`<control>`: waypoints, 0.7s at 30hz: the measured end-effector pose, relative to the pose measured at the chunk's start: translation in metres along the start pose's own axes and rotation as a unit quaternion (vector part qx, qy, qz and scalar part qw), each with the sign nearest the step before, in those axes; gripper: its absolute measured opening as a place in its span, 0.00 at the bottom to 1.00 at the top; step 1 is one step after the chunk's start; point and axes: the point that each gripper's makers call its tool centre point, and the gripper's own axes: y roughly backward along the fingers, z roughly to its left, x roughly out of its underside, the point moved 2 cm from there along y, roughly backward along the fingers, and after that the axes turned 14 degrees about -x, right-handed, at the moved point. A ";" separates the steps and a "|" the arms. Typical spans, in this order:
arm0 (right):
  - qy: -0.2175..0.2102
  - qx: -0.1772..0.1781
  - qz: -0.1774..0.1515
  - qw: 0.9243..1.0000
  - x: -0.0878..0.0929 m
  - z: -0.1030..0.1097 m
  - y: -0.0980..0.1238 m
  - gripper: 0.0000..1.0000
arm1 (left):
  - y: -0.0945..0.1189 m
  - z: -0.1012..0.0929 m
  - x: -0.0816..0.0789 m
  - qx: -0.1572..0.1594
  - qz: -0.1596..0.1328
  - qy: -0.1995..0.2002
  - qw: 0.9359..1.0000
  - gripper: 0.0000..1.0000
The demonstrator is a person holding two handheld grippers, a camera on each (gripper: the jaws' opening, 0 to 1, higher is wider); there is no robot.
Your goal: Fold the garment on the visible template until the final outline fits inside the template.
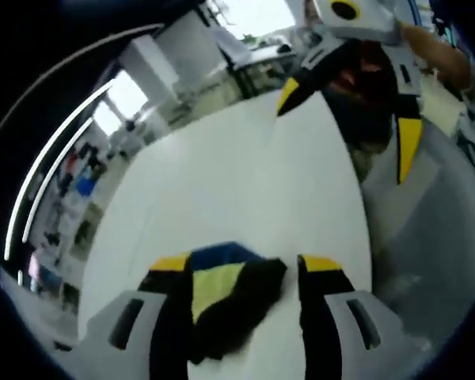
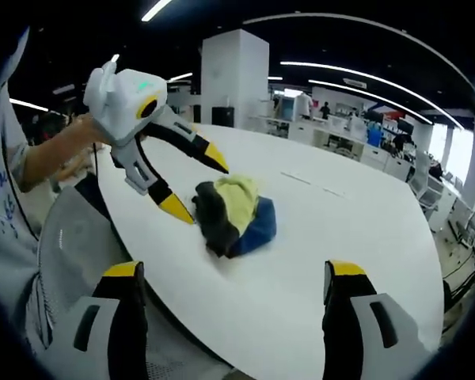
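Garment [image 2: 233,215] bunched on table [image 2: 356,229]; no clear long axis. Left gripper [image 2: 196,184] gapes beside it, empty. Right gripper [image 2: 233,273] wide open, empty.

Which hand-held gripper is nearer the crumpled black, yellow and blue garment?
Left hand-held gripper: open jaws right beside the crumpled black, yellow and blue garment. Right hand-held gripper is open, farther back.

— How's the left gripper [image 2: 196,184] set?
— Jaws parted wide, yellow tips angled down at the worktop [image 2: 317,261], near its edge on the person's side. A bare forearm [image 2: 51,154] runs back from it to a pale sleeve.
— And the right gripper [image 2: 236,273]?
— Spread wide too, held level and low over the near edge; from the left gripper view it [image 1: 344,119] hangs above the far edge, tips down.
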 end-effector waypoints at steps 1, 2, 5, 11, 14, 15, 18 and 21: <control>0.000 0.000 0.001 1.000 0.001 0.000 0.000 0.92 | -0.002 -0.002 0.000 0.004 0.000 0.000 1.000 0.45; 0.001 0.000 0.002 1.000 0.001 -0.001 0.001 0.91 | -0.004 -0.004 0.000 0.010 0.003 -0.002 1.000 0.44; 0.001 -0.001 0.004 1.000 0.003 -0.001 0.001 0.91 | -0.015 -0.010 0.005 0.016 0.018 -0.021 1.000 0.42; 0.001 0.000 -0.005 1.000 0.001 -0.003 0.003 0.90 | -0.029 -0.016 0.011 0.010 0.023 -0.020 1.000 0.35; 0.003 -0.001 -0.005 1.000 0.003 -0.004 0.003 0.90 | -0.036 -0.028 0.019 0.029 0.038 -0.038 0.998 0.32; 0.002 -0.003 -0.006 1.000 0.003 -0.004 0.003 0.90 | -0.038 -0.032 0.022 0.036 0.043 -0.054 0.997 0.31; 0.002 -0.004 -0.008 1.000 0.003 -0.004 0.003 0.90 | -0.044 -0.040 0.028 0.047 0.050 -0.064 0.996 0.25; 0.002 -0.004 -0.012 1.000 0.002 -0.004 0.003 0.90 | -0.048 -0.040 0.028 0.037 0.046 -0.074 0.995 0.21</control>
